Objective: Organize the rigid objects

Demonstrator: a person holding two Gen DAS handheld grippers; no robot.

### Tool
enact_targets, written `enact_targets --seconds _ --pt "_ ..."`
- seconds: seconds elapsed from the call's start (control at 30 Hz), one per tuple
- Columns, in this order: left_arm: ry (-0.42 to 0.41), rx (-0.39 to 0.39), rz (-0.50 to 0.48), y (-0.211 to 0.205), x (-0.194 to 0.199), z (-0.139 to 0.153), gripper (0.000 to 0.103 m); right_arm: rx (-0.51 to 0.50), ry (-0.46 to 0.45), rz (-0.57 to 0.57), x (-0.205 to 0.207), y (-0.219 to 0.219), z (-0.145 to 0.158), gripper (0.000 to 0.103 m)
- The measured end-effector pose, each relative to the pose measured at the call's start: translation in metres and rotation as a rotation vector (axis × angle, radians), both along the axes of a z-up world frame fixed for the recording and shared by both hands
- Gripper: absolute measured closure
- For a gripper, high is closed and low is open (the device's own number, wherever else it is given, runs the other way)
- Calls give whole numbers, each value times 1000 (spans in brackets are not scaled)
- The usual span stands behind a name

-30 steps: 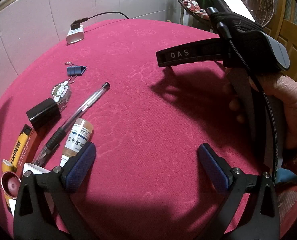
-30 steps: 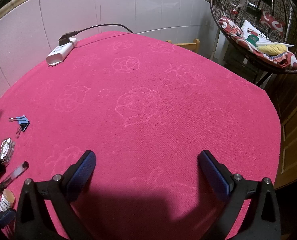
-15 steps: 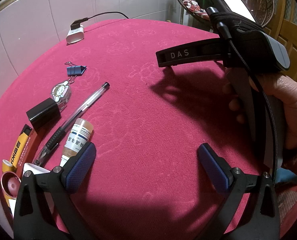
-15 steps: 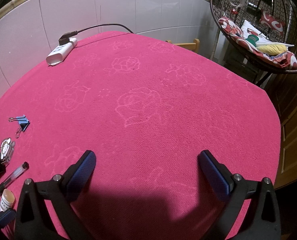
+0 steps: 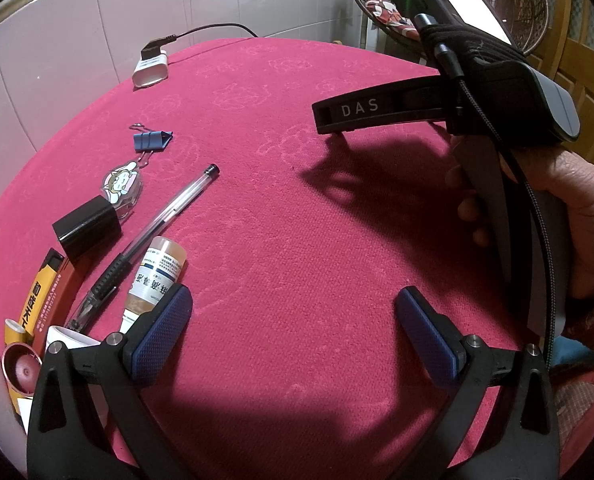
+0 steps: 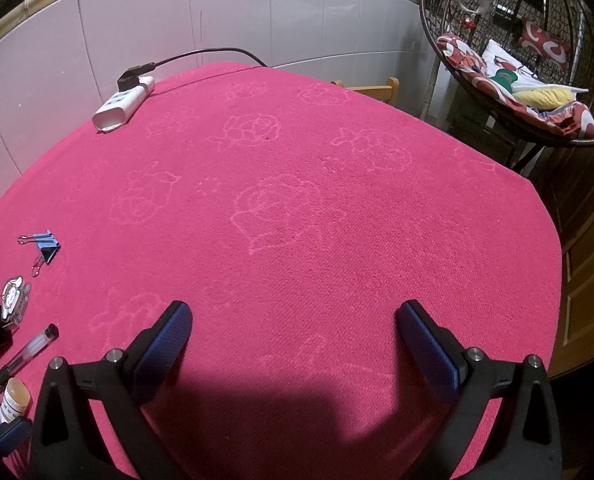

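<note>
Small objects lie along the left side of the pink tablecloth (image 5: pixel 297 220): a blue binder clip (image 5: pixel 151 141), a cartoon keychain (image 5: pixel 120 184), a black cube (image 5: pixel 86 229), a clear pen (image 5: pixel 153 236), a small medicine bottle (image 5: pixel 156 276), an orange box (image 5: pixel 37 300) and a red cap (image 5: pixel 20 370). My left gripper (image 5: pixel 293 334) hovers open just right of the bottle, holding nothing. My right gripper (image 6: pixel 293 344) is open over bare cloth; the binder clip (image 6: pixel 45 246), pen (image 6: pixel 25 354) and bottle (image 6: pixel 15 398) sit at its far left.
A white power strip (image 6: pixel 123 106) with a black cable rests at the table's far edge by the tiled wall. The right-hand tool, held by a hand (image 5: pixel 569 216), shows at right in the left wrist view. A wicker hanging chair (image 6: pixel 517 60) stands beyond the table.
</note>
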State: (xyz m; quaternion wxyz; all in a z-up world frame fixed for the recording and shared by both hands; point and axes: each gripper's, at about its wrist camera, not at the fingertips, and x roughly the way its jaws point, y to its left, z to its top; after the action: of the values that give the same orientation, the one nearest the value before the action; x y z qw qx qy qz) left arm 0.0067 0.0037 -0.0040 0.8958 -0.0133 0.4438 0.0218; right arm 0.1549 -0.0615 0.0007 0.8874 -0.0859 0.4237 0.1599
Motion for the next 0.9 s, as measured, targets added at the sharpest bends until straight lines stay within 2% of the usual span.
enact_targets --seconds 0.67,0.8,0.9 --pt "3 -5 -30 3 2 1 0 4 1 0 -1 -1 1 0" --pt "-79 5 -37 2 -9 18 0 4 0 0 -2 0 0 0" --pt "-197 -11 -23 8 -22 53 0 5 1 0 -2 -1 0 0"
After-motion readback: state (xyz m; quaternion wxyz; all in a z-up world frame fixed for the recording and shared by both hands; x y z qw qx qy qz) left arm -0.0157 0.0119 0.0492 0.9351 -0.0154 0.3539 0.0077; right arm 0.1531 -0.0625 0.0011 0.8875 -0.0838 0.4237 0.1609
